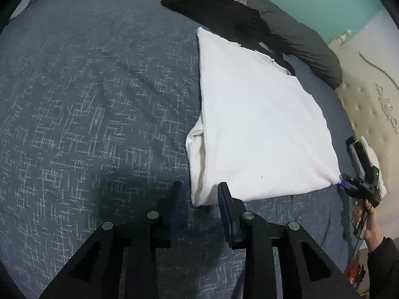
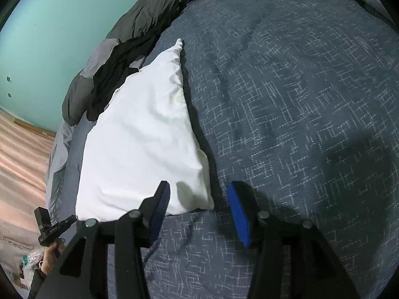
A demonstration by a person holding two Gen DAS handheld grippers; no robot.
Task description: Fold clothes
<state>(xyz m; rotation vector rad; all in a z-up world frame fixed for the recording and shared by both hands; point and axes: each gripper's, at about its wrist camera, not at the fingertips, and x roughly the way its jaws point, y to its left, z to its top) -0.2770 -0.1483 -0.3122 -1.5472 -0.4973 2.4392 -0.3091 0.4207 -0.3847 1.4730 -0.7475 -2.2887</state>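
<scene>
Now a folded white garment [image 1: 259, 124] lies flat on a bed covered by a blue-grey patterned bedspread [image 1: 87, 99]. Both pairs of tongs point down at its near edge, one at each near corner. The left tongs [image 1: 199, 194] stand open, their jaws apart with the garment's near left corner just ahead between them, not pinched. The right tongs [image 2: 199, 199] also stand open, wider, with the opposite near corner lying between the blue pads [image 2: 238, 211], untouched. Seen from the left camera, the right tongs sit at the garment's far-right corner, held by a hand [image 1: 369, 224]. Beyond the garment, away from both tongs, dark clothes [image 1: 224, 10] lie heaped beside a grey duvet [image 1: 311, 44].
</scene>
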